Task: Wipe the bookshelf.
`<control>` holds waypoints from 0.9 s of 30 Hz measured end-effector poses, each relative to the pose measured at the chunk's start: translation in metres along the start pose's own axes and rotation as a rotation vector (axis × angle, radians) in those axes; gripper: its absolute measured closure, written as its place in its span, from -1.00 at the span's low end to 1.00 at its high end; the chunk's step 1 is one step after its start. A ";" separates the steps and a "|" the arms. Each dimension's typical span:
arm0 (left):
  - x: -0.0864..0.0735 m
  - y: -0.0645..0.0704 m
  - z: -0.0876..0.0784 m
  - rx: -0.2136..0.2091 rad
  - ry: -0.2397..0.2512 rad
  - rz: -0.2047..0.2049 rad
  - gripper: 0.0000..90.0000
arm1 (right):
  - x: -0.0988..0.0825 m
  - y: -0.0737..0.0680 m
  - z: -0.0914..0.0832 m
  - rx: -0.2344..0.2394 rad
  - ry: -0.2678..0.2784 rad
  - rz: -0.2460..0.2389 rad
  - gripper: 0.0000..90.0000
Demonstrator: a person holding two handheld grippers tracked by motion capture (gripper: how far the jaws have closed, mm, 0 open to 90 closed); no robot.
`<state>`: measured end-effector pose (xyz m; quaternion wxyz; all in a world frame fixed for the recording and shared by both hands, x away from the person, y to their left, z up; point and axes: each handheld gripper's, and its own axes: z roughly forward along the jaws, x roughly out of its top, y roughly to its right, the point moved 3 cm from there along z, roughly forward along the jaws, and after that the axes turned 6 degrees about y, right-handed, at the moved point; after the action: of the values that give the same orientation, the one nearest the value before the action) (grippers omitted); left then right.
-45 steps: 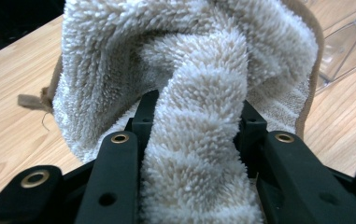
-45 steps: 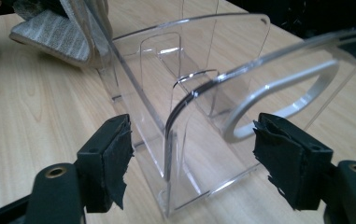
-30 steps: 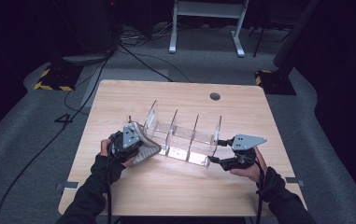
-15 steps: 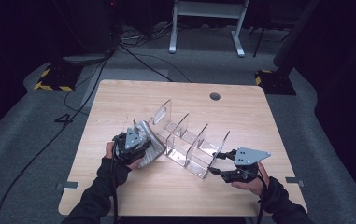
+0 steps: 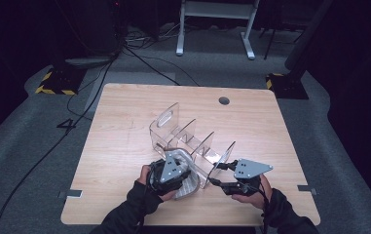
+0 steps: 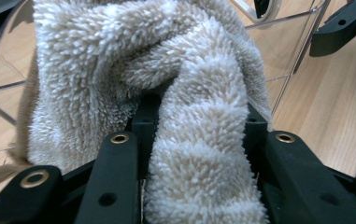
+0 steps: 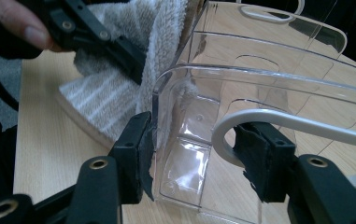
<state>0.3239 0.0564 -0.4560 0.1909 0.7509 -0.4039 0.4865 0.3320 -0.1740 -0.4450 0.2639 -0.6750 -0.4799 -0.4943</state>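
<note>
Left gripper [image 5: 185, 168] is clamped on a fluffy beige cloth [image 6: 199, 116], held against the near end of the clear acrylic divider rack [image 5: 188, 139] on the wooden counter [image 5: 124, 126]. Right gripper [image 7: 194, 149] has just been closing; its jaws straddle the rack's near end wall, the left pad touching that wall's edge, the right pad apart from it, behind the white-rimmed handle cut-out.

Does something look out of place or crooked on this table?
Yes. The clear acrylic divider rack lies diagonally across the wooden table, not square to its edges. A fluffy beige slipper is clamped in the left gripper beside it.
</note>
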 end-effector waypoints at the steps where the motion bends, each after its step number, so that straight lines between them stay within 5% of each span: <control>1: 0.000 0.000 0.001 0.006 0.002 -0.004 0.37 | 0.000 0.001 0.000 -0.002 0.006 0.010 0.06; 3: 0.000 0.002 0.001 0.017 0.006 -0.019 0.37 | -0.001 0.002 -0.001 0.005 0.019 0.038 0.06; 14: 0.002 0.025 0.003 -0.020 0.007 0.044 0.37 | 0.001 -0.003 0.001 -0.012 0.009 0.007 0.01; 23: -0.005 0.020 -0.007 -0.033 -0.003 0.017 0.37 | -0.003 0.007 -0.034 -0.059 0.028 0.019 -0.12; 27: -0.006 0.036 -0.007 -0.089 -0.009 0.027 0.36 | -0.005 0.024 -0.045 -0.109 0.031 0.019 -0.18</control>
<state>0.2904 0.0422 -0.4623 0.2157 0.7385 -0.4359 0.4670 0.3351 -0.2225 -0.4301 0.2389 -0.6852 -0.4415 -0.5277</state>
